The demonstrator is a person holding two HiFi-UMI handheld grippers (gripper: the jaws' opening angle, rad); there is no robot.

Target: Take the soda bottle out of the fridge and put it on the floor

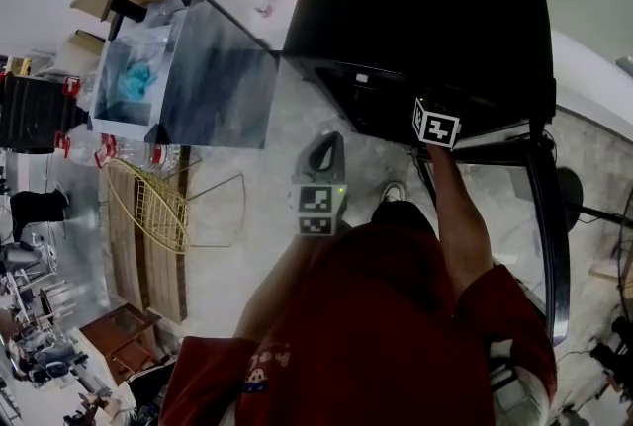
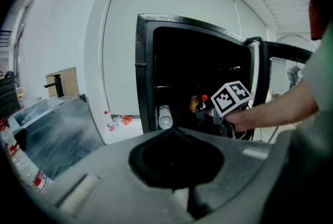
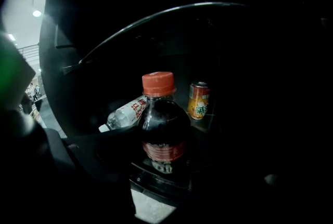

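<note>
Dark fridge shelf (image 3: pixel 156 180), red-capped soda bottle (image 3: pixel 165 134) upright at front, water bottle (image 3: pixel 127 113) lying behind, orange can (image 3: pixel 199 100) standing further back

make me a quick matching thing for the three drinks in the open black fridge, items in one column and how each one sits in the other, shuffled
1. dark soda bottle with red cap
2. clear plastic water bottle
3. orange drinks can

A. lying on its side
B. upright, further back and to the right
C. upright, at the front

Pairs: 1-C, 2-A, 3-B
</note>
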